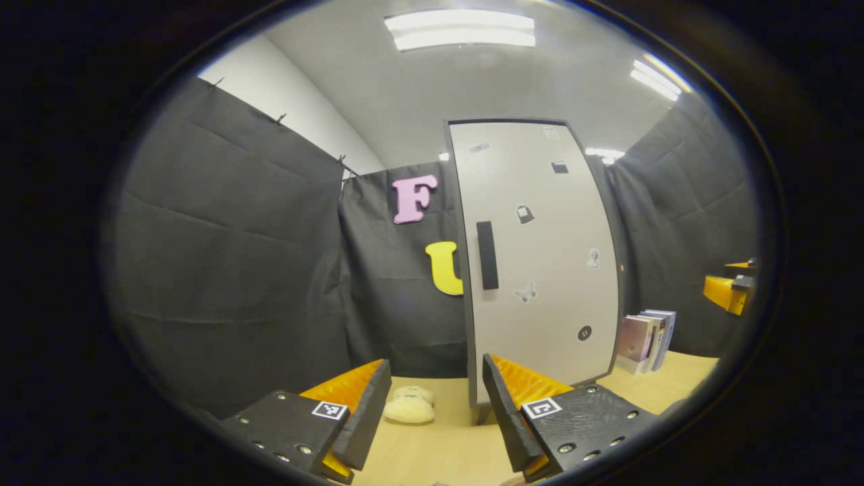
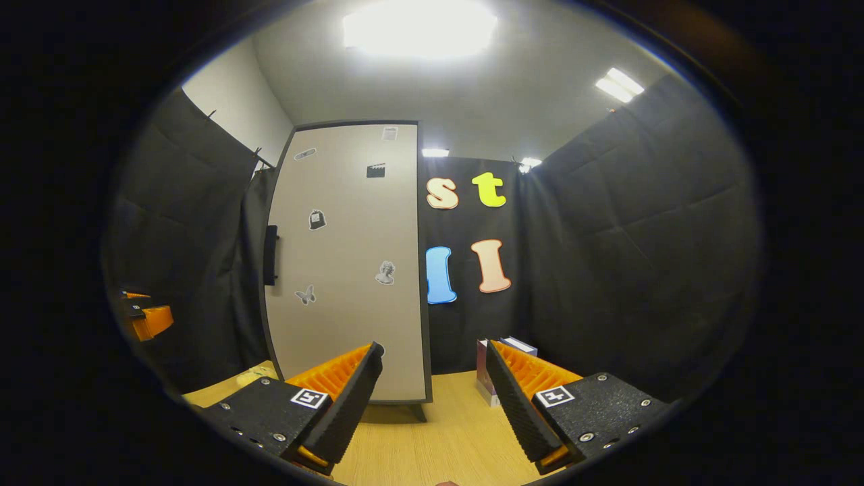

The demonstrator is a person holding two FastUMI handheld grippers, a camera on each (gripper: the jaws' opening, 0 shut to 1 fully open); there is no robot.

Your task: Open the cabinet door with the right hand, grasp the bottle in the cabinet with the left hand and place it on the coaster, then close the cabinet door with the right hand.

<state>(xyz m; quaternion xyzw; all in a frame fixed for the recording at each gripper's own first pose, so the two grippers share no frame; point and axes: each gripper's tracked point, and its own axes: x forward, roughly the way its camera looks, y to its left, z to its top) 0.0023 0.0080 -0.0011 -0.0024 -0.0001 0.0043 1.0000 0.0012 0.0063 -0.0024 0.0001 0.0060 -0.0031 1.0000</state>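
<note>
1. Cabinet door [image 1: 540, 256] is fully closed, so whatever's inside is hidden behind it. That's where the task stands: nothing opened yet.
2. Left claw [image 1: 435, 412] in the left gripper view is spread wide with nothing between the fingers, hovering low over the wooden surface [image 1: 439, 452] and aimed roughly at the door's lower left edge.
3. Just past the left claw, a small cream plush toy [image 1: 410, 407] sits on the surface, close to the cabinet's bottom corner.
4. The door has a dark vertical handle [image 1: 487, 255] near its left edge, plus a handful of little stickers scattered over the pale panel.
5. To the right of the cabinet in that view, a few books [image 1: 646, 339] stand upright on the surface, right beside the cabinet's side.
6. Far right edge of the left gripper view you can catch the other claw [image 1: 729, 290], well apart from the door.
7. Right claw [image 2: 435, 405] in the right gripper view is also wide open and holding nothing, hanging above the surface [image 2: 445, 445] in front of the door's [image 2: 351, 270] right edge.
8. From that side the handle [image 2: 271, 254] is at the far edge of the door, and the books [image 2: 503, 364] peek out behind the right finger.
9. The left claw [image 2: 145, 317] is visible at the far left of the right gripper view.
</note>
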